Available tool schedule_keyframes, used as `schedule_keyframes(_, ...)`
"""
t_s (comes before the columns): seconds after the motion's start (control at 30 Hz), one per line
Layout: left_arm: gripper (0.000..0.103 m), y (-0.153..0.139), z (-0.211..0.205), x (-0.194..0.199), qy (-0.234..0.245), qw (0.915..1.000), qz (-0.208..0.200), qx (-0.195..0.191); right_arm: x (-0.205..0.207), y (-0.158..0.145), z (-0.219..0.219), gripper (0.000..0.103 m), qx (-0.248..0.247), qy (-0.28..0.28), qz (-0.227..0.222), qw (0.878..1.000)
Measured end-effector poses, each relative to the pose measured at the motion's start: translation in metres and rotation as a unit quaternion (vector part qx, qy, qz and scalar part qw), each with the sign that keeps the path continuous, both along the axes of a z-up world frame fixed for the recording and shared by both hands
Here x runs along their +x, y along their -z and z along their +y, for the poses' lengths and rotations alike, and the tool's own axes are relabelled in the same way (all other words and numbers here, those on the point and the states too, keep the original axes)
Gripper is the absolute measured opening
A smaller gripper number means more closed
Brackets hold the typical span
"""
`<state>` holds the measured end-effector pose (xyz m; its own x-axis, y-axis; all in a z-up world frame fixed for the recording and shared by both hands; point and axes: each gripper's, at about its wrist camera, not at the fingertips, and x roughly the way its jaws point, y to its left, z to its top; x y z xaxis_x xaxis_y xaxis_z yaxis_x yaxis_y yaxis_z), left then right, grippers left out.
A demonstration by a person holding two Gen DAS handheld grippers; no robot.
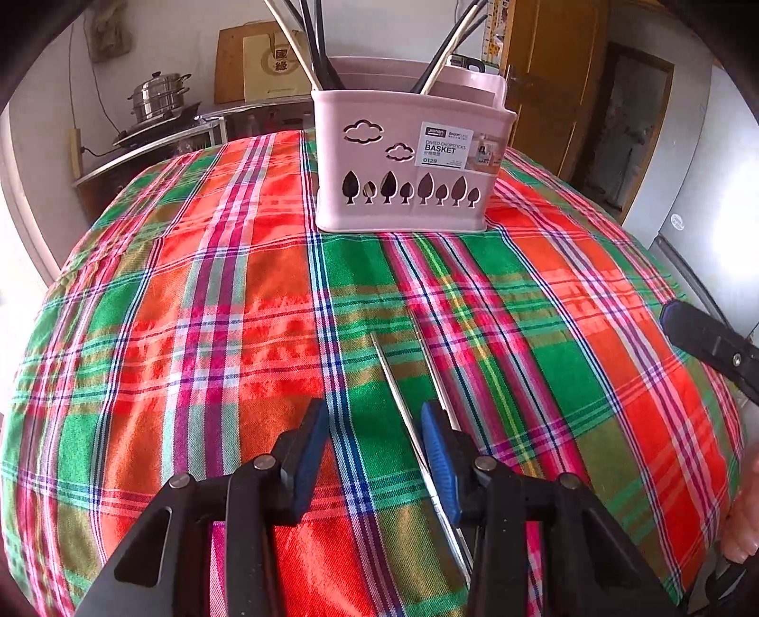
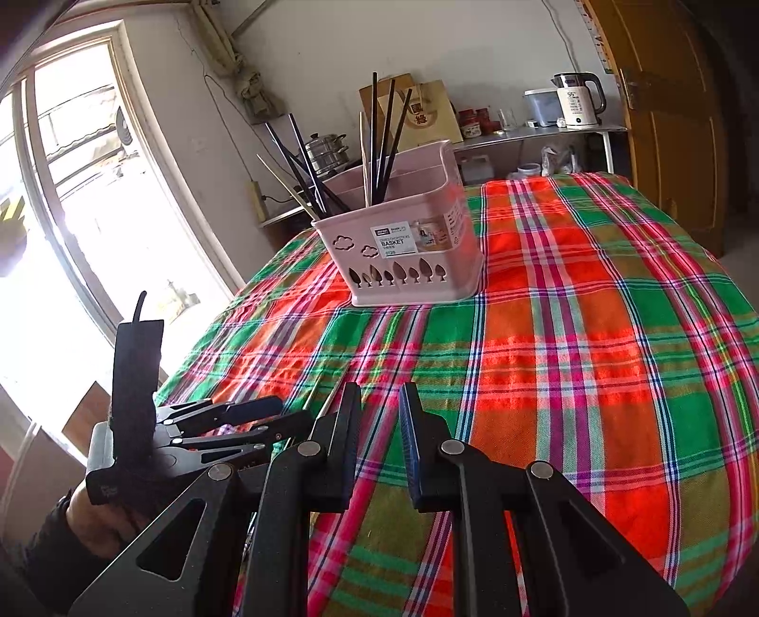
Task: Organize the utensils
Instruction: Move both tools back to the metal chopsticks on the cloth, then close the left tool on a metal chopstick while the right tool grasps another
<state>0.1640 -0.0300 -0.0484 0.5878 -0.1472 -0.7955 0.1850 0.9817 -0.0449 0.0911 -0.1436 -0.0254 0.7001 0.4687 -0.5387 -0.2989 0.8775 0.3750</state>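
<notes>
Through my left wrist camera, my left gripper [image 1: 374, 427] hangs low over the plaid tablecloth [image 1: 189, 308] with its jaws apart and nothing between them. Two metal chopsticks [image 1: 403, 394] lie on the cloth, running from near to far; the left one passes just beside the inner face of my right blue pad [image 1: 439, 455], though I cannot tell if they touch. Far across the table stands the pink chopstick basket [image 1: 408, 166], upright, with dark and pale chopsticks [image 1: 313, 42] leaning out of its compartments. At the right edge, a finger of my right gripper [image 1: 711, 346] pokes in. On a counter far left sits a steel steamer pot [image 1: 159, 97]. From the right wrist camera, my right gripper [image 2: 379, 441] also hovers above the cloth, jaws apart and empty. My left gripper [image 2: 227, 422] sits near left, low over the table. The basket [image 2: 408, 251] stands far, left of centre, chopsticks [image 2: 379, 142] sticking up. A white kettle [image 2: 576, 102] stands on the far shelf.
</notes>
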Motion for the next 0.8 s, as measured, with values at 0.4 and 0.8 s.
schedule_keyframes(0.4,0.010,-0.001,0.022,-0.003,0.013,0.9993,-0.009,0.033,0.003,0.000,0.014,0.017,-0.011,-0.012,0.003,1.000)
schedule_keyframes(0.8,0.005,-0.004,0.095,0.001,-0.043,0.9990,0.010,0.008,0.030,0.016,0.074,0.017,-0.068,-0.066,0.040,0.995)
